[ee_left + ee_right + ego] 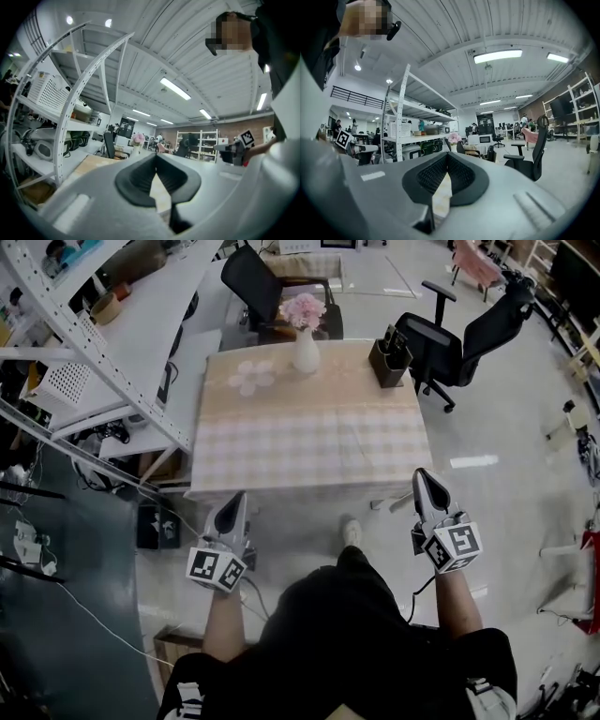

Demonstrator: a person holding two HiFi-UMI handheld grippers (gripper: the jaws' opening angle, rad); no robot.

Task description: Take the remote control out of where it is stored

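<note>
– Jaws on the left gripper (239, 498) and the right gripper (421, 474) are pressed together at the tips, with nothing pinched in either.

– What lies ahead of them?

– Nearest is the table (300, 460) under a checked cloth, its near edge just beyond the tips. Farther along, a white vase (306, 351) of pink flowers stands by the far edge. At the far right corner sits a dark holder (389, 360). The remote control is most likely stored in it, though it is too small to make out. Beyond stand office chairs (450, 338).

– What could go wrong?

– The holder looks light and sits right at the table's corner. Pulling the remote with one gripper, with the holder unbraced, could drag it or tip it off the edge. A wide reach could also knock the vase.

– And the hands?

– Both forearms extend forward from the waist. The grippers are level, side by side and well apart, pointing at the table.
</note>
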